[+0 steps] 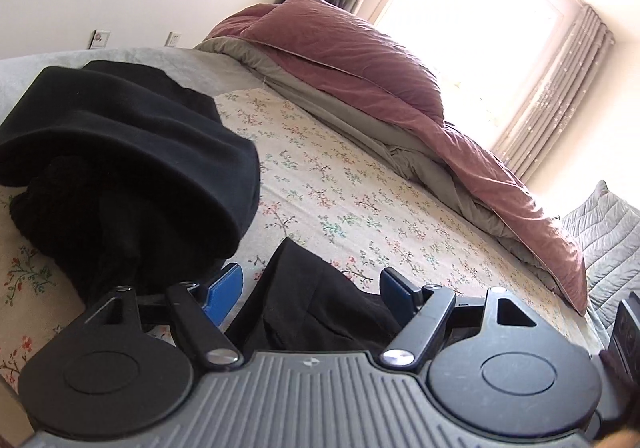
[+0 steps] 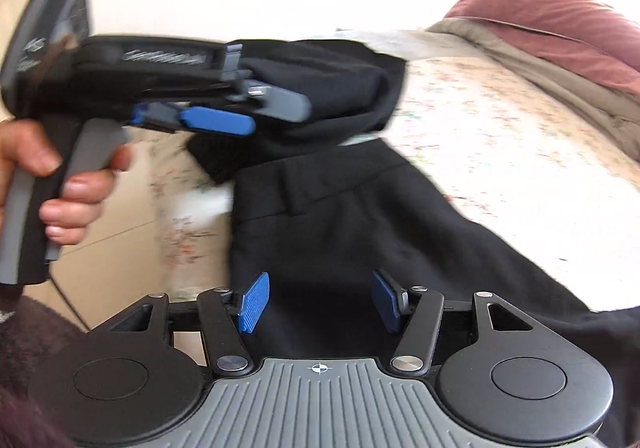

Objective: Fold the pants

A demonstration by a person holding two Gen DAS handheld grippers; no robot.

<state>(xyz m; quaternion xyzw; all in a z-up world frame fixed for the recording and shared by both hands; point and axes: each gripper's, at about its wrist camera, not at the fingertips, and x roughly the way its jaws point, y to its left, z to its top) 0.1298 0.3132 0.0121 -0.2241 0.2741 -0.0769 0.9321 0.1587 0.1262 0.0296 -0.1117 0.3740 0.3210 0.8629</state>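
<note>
The black pants [image 2: 344, 232] lie on the floral bed sheet [image 2: 500, 152]. In the right wrist view my right gripper [image 2: 320, 300] is open, its blue fingers standing apart over the black cloth, holding nothing. My left gripper [image 2: 224, 120] shows there from the side, held in a hand, beside a bunched part of the pants [image 2: 336, 88]. In the left wrist view my left gripper [image 1: 312, 288] is open with a fold of black cloth [image 1: 316, 304] between its fingers, and a big rounded bundle of the pants [image 1: 132, 152] rises on the left.
A pink and grey duvet [image 1: 400, 88] is heaped along the far side of the bed, under a bright window [image 1: 472, 20] with curtains. A grey quilted cover [image 1: 608, 248] lies at the right. The floral sheet [image 1: 360, 188] stretches between pants and duvet.
</note>
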